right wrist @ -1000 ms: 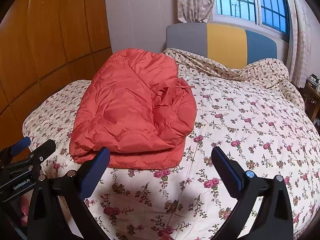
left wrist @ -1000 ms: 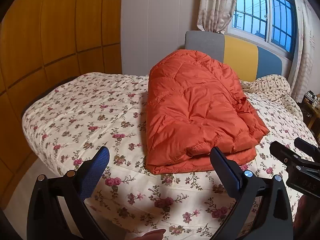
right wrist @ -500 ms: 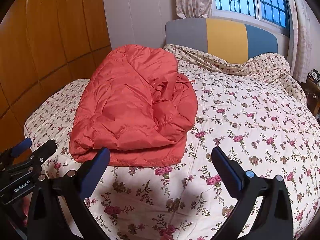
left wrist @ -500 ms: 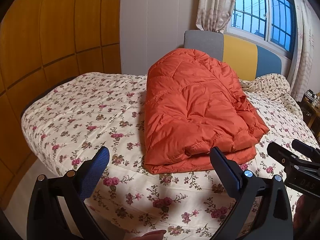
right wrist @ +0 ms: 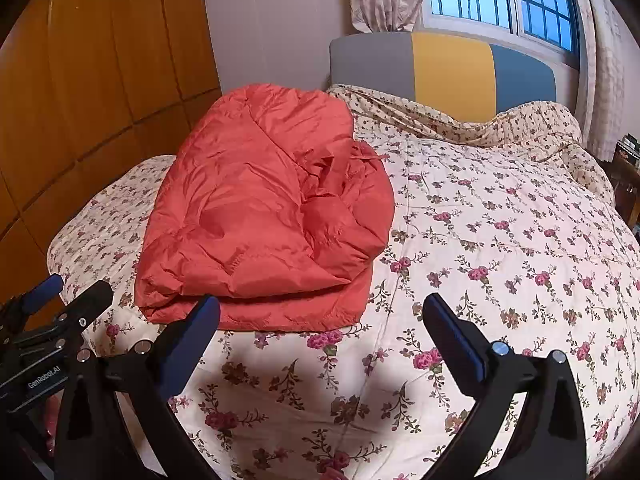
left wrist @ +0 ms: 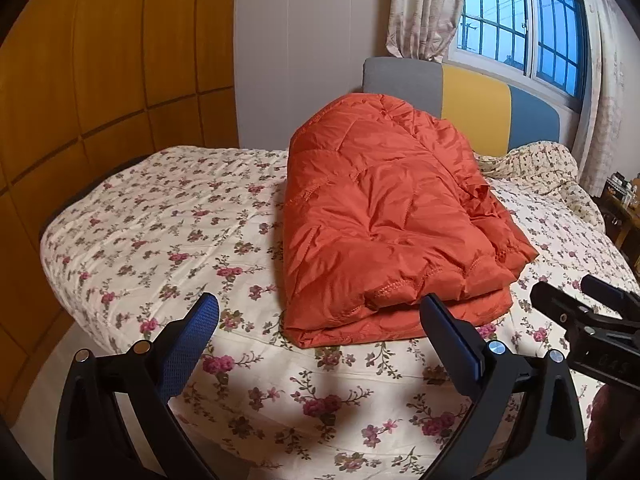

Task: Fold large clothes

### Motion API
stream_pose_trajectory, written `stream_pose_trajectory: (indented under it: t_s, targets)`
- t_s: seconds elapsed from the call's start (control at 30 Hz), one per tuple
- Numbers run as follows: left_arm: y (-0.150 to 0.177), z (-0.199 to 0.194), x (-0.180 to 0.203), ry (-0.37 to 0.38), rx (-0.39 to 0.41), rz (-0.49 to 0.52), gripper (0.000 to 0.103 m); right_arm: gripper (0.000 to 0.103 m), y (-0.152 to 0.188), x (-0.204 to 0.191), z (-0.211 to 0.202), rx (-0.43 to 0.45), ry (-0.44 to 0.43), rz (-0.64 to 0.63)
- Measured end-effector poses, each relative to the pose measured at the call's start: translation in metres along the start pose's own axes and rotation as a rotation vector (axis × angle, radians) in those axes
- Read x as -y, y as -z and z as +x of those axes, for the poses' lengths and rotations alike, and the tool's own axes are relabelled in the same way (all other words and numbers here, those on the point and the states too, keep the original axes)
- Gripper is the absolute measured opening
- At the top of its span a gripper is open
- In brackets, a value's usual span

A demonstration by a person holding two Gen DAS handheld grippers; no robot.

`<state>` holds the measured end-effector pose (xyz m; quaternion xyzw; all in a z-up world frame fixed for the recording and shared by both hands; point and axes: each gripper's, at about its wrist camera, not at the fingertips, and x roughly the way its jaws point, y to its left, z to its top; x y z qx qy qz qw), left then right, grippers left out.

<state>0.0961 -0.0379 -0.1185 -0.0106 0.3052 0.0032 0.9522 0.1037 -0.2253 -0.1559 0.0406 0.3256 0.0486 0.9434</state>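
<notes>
While the left gripper hangs with fingers wide apart and empty, the folded jacket lies on the bed just ahead of them, nearer its right finger; over the last second it barely shifts, suggesting the folding is finished. From the right gripper, fingers likewise spread and empty, the jacket sits ahead of the left finger, and "GenRobot.AI" reads on the left gripper's body.
</notes>
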Motion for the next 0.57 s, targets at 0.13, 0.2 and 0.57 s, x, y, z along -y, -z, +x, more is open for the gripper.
stream_pose_trajectory:
  t_s: [0.13,0.2,0.57]
  targets:
    - [0.001,0.004,-0.002,-0.007,-0.011,-0.019,0.1,0.101,0.002,0.003,0.004,-0.012,-0.002,0.011]
    - [0.002,0.007,0.0,-0.022,-0.019,-0.007,0.1,0.101,0.002,0.005,0.007,-0.02,0.0,0.016]
    - [0.002,0.033,-0.005,-0.041,-0.109,-0.033,0.1,0.101,-0.002,0.022,0.021,-0.04,0.024,0.062]
